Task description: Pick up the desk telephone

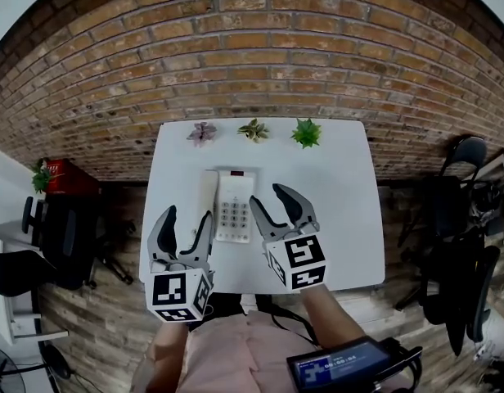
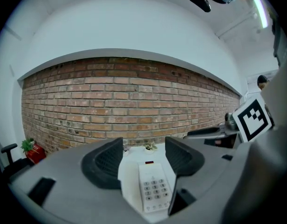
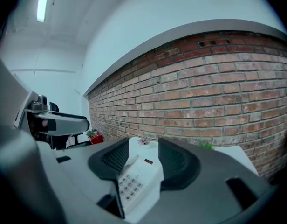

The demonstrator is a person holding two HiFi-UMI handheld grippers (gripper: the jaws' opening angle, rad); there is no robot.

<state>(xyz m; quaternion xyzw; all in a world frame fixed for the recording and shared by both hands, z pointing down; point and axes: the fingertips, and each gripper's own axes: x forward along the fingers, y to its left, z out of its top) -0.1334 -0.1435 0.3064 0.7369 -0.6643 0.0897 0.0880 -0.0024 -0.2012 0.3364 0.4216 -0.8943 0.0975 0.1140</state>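
A white desk telephone (image 1: 234, 206) lies in the middle of the white table (image 1: 334, 211), its handset (image 1: 207, 196) resting on its left side. My left gripper (image 1: 189, 214) hovers open at the phone's near left corner. My right gripper (image 1: 268, 195) hovers open just right of the phone. Neither has anything between its fingers. In the left gripper view the telephone (image 2: 153, 188) lies on the table beyond the open left gripper (image 2: 143, 160). In the right gripper view the telephone (image 3: 134, 181) sits ahead of the open right gripper (image 3: 143, 160), a little to the left.
Three small potted plants (image 1: 202, 133), (image 1: 254, 129), (image 1: 306, 133) stand along the table's far edge, against a brick wall (image 1: 252, 64). Office chairs stand on the left (image 1: 56, 232) and right (image 1: 461, 252). A red box (image 1: 64, 177) sits on the floor at left.
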